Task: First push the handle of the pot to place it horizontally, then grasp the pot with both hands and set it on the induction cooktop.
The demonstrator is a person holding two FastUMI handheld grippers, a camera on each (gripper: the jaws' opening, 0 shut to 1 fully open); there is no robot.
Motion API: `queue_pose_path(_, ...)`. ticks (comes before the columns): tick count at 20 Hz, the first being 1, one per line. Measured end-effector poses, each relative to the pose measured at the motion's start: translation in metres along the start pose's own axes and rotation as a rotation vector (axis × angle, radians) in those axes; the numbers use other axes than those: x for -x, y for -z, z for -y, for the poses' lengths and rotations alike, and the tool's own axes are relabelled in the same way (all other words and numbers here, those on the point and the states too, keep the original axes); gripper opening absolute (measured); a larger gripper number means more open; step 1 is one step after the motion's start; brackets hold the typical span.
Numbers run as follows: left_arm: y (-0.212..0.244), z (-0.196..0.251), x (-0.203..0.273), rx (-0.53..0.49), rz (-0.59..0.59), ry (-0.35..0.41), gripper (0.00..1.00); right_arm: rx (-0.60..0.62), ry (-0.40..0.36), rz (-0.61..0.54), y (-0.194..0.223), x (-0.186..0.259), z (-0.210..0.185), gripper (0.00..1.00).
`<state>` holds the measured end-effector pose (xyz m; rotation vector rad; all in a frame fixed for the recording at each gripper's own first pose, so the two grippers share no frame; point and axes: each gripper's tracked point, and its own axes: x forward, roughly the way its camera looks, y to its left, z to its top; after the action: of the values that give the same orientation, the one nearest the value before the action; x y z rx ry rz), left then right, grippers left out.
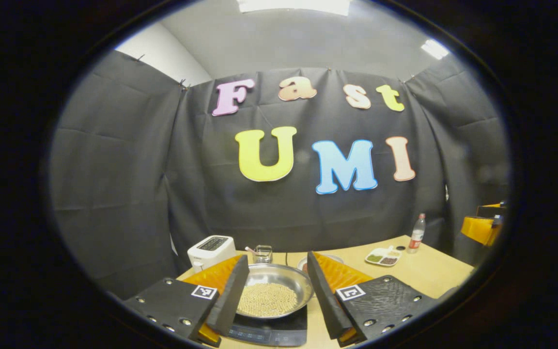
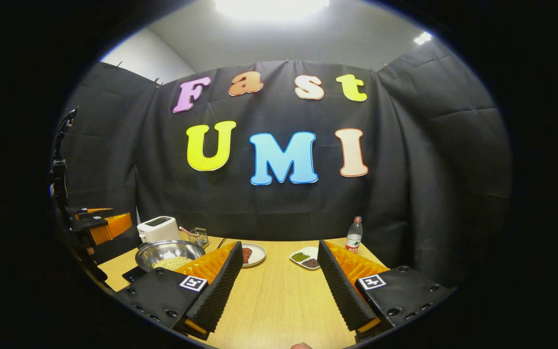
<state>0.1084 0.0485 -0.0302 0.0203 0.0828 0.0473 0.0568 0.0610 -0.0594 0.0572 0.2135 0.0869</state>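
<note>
A steel pot (image 1: 271, 291) holding pale round beans sits on the black induction cooktop (image 1: 269, 332) near the table's front edge. My left gripper (image 1: 277, 258) is open, its fingers wide on either side of the pot and apart from it. I cannot make out the pot's handle. In the right gripper view the pot (image 2: 170, 252) and cooktop (image 2: 131, 275) lie to the left, behind the left finger. My right gripper (image 2: 279, 244) is open over bare tabletop, holding nothing. The other gripper (image 2: 102, 225) hangs at the far left of that view.
A white toaster (image 1: 211, 249) and a small glass holder (image 1: 262, 253) stand behind the pot. A round plate (image 2: 252, 253), a divided dish (image 2: 305, 258) of beans and a plastic bottle (image 2: 354, 235) stand toward the back of the wooden table (image 2: 279, 300).
</note>
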Motion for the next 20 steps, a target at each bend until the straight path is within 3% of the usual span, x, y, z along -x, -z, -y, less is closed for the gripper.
queue_pose_path(2,-0.012,0.011,0.020,0.005,0.023,0.003,0.71,0.003,0.000,0.011,-0.007,0.016,0.009,0.98)
queue_pose_path(11,-0.034,0.045,0.110,0.006,0.068,0.038,0.71,-0.010,-0.005,0.047,-0.021,0.092,0.030,0.98)
queue_pose_path(17,-0.032,0.022,0.157,0.017,0.075,0.045,0.70,-0.018,0.016,0.052,-0.019,0.130,0.018,0.98)
queue_pose_path(18,-0.029,0.017,0.163,0.023,0.069,0.048,0.76,-0.036,0.013,0.062,-0.022,0.134,0.013,0.98)
queue_pose_path(19,-0.028,0.010,0.167,0.027,0.065,0.046,0.71,-0.048,0.024,0.073,-0.023,0.138,0.011,0.97)
queue_pose_path(20,-0.028,-0.001,0.171,0.026,0.066,0.037,0.73,-0.054,0.040,0.078,-0.023,0.141,0.012,0.97)
